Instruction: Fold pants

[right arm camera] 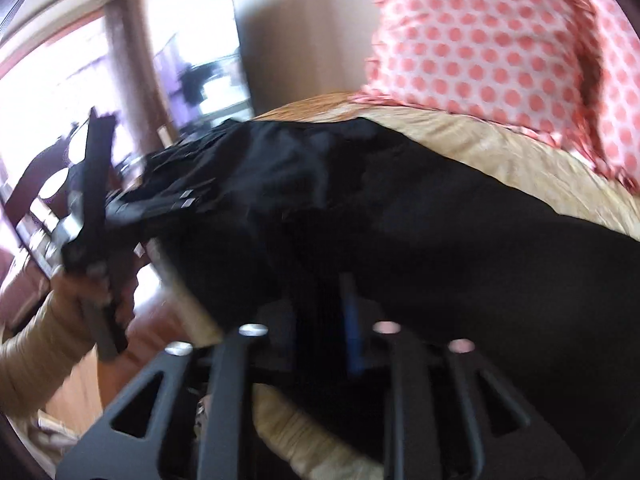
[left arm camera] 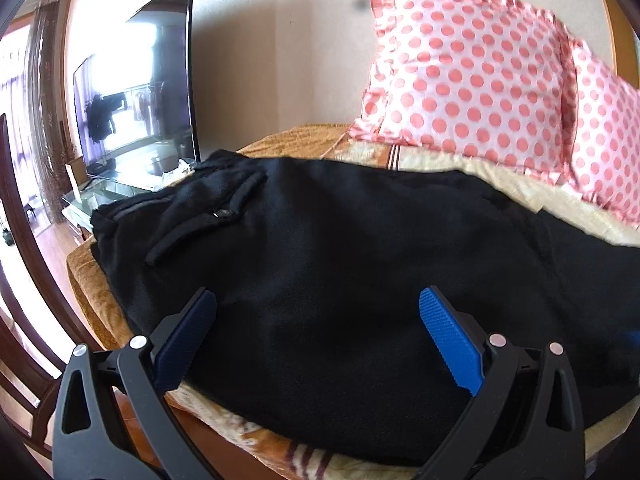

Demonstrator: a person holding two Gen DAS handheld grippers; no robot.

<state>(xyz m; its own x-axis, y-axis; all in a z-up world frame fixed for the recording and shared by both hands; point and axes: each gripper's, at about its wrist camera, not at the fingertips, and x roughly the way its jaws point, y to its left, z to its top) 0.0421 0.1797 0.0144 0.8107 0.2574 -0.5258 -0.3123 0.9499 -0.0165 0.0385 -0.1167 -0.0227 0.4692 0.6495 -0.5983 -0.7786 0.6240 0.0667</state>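
Your left gripper hangs with jaws spread wide, gripping nothing, just over the near edge of the black pants. Your right gripper looks clenched on black fabric, though motion blur leaves that uncertain. The pants lie spread across the bed, waistband toward ten o'clock, a polka-dot pillow at one o'clock. Expect soft, limp, light cloth; pinch a hem or waistband edge. Your left hand holds its tool upright at nine o'clock.

Motion blur smears the right hand-held gripper and pants.
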